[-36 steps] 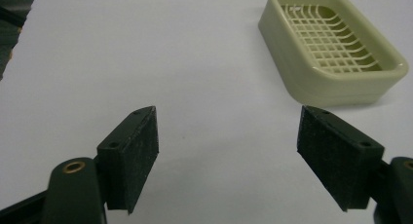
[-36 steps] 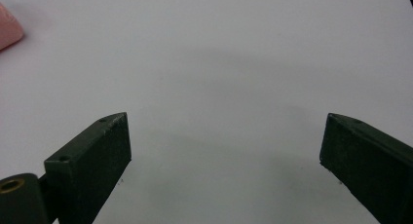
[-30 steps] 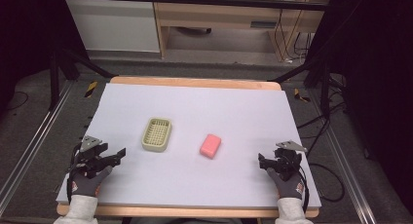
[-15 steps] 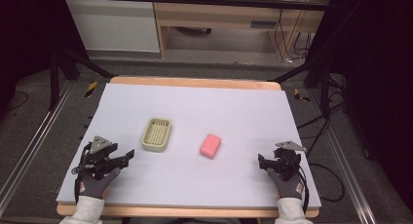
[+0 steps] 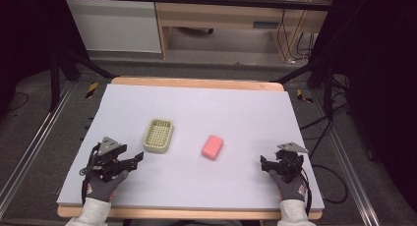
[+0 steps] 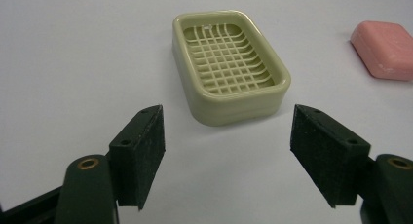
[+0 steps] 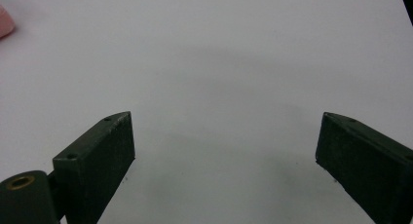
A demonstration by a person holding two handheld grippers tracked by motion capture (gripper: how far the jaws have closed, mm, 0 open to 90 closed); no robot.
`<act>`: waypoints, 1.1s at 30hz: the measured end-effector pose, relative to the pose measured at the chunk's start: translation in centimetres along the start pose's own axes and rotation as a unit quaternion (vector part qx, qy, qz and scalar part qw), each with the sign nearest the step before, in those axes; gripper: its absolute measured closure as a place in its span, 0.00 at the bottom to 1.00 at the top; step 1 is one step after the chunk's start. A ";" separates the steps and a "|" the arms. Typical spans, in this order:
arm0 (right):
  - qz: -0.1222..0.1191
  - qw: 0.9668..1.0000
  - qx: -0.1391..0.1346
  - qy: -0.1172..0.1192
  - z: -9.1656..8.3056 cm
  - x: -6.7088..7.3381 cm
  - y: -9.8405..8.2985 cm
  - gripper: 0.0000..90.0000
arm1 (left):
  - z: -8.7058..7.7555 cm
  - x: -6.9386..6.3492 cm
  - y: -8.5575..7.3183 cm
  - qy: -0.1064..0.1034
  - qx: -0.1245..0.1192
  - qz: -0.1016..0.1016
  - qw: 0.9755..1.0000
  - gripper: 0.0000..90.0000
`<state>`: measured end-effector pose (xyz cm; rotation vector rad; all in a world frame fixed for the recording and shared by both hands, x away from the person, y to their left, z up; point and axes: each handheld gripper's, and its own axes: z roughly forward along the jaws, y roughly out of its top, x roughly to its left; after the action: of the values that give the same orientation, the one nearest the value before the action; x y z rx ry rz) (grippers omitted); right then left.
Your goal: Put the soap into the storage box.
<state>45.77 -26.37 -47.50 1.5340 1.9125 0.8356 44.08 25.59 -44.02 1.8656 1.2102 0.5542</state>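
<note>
A pale green soap dish with a grid floor lies empty left of the table's middle. A pink soap bar lies to its right, apart from it. My left gripper hovers at the front left and points at the dish, just short of it. It is open; its jaws have just been closing a little, with nothing between them. The soap shows at the upper right of the left gripper view. My right gripper rests at the front right, open and empty, facing bare table.
The white tabletop has a wooden edge at front and back. Black frame posts and cables stand off the table's right side, and wooden shelving stands behind it. A sliver of the pink soap shows in the right gripper view.
My left gripper has moved right and forward toward the soap dish and risen slightly. The right gripper, the dish and the soap have stayed put.
</note>
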 end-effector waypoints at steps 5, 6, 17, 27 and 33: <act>-0.005 1.000 -0.003 -0.001 0.0 0.1 0.0 0.08 | 0.2 -0.6 0.3 -0.004 0.002 0.003 1.000 0.31; -0.005 1.000 -0.003 -0.001 0.0 0.1 0.0 0.08 | 0.2 -0.6 0.3 -0.004 0.002 0.003 1.000 0.31; 0.000 1.000 -0.008 -0.003 -0.2 0.1 0.0 0.08 | 0.7 -2.0 1.4 -0.014 0.005 0.018 1.000 0.30; -0.001 1.000 -0.009 -0.002 -0.2 0.1 0.0 0.08 | 1.3 -3.1 3.1 -0.028 0.004 0.025 0.999 0.29; 0.001 1.000 -0.010 -0.002 -0.2 0.1 0.0 0.08 | 1.6 -4.2 4.3 -0.037 -0.001 0.036 0.999 0.29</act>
<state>45.58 -26.26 -47.36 1.5239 1.8945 0.8502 45.65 20.34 -41.11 1.9166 1.0975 0.5206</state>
